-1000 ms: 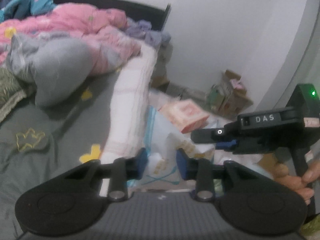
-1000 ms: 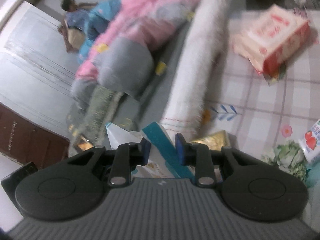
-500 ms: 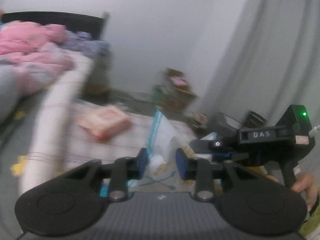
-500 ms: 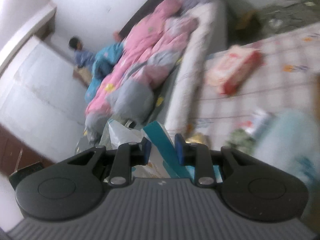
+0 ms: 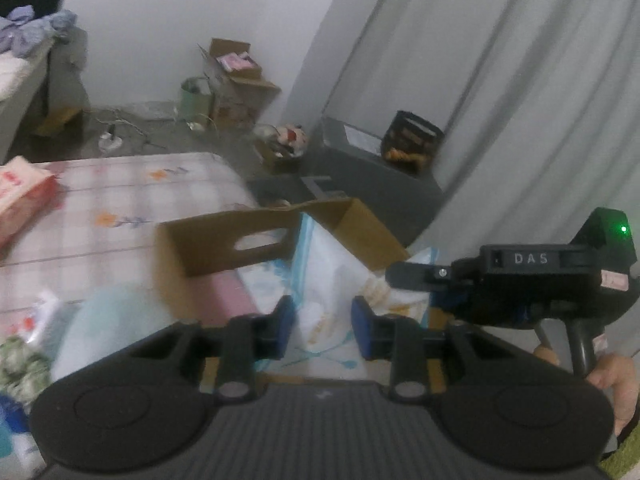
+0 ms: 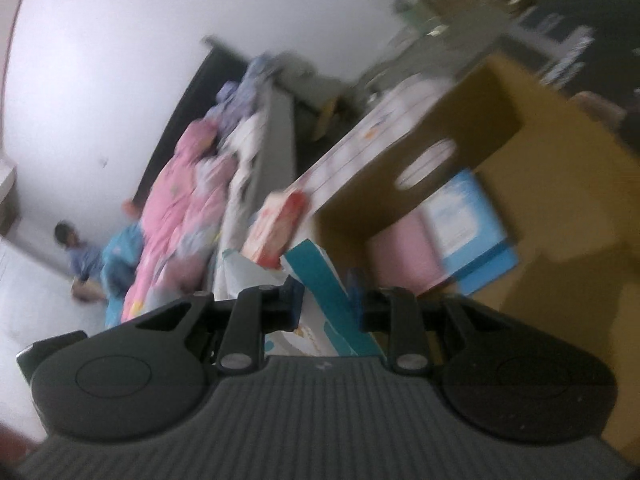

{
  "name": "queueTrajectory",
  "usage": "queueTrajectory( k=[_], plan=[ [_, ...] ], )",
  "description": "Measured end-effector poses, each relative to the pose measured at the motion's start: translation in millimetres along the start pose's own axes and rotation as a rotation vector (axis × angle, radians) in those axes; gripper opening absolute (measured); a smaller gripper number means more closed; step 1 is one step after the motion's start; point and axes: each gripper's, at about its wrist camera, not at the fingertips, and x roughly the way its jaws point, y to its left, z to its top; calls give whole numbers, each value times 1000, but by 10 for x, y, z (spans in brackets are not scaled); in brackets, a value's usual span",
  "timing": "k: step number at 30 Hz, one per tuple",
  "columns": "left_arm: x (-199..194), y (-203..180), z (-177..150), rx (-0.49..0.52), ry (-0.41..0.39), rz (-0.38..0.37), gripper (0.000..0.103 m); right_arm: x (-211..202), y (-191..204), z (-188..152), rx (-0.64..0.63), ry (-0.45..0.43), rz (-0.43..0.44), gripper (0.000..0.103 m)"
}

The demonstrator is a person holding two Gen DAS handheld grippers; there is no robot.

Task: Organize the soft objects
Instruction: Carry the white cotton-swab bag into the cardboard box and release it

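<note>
We hold a white-and-blue soft pack [image 5: 324, 304] between both tools: our left gripper [image 5: 322, 322] is clamped on its near edge, and our right gripper [image 6: 328, 306] is clamped on its teal-striped end. The pack stands on edge, its long axis running away from us toward the open cardboard box [image 5: 240, 240]. The box sits at the near right corner of the checked mat [image 5: 120, 196]. Inside it we see a pink pack [image 6: 404, 256] beside a blue pack [image 6: 468, 228]. A red-and-white pack [image 5: 20, 196] lies at the mat's left edge.
</note>
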Motion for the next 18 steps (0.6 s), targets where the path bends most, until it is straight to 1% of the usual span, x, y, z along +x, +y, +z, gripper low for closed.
queueTrajectory(
  k=[2,5,7,11,12,13,14,15,18],
  plan=[
    [139,-29,52,6,-1,9,38,-17,-179,111,31,-23,-14,22],
    [213,22,74,-17,-8,7,44,72,-384,281,87,-66,-32,21],
    [163,96,57,-27,-7,10,45,129,-545,373,139,-106,-51,21],
    [24,241,32,-27,-11,48,45,296,-797,469,225,-202,-145,22],
    [-11,272,22,-28,-14,57,46,332,-857,463,237,-224,-172,24],
    [-60,319,0,-30,-18,69,47,397,-905,455,243,-238,-203,24],
    [-107,353,-5,-32,-22,78,48,501,-938,460,253,-241,-231,27],
    [-152,378,-4,-33,-27,85,49,575,-974,439,260,-234,-261,31],
    [-314,454,-33,-29,-49,104,52,712,-1010,383,244,-214,-300,38]
  ],
)
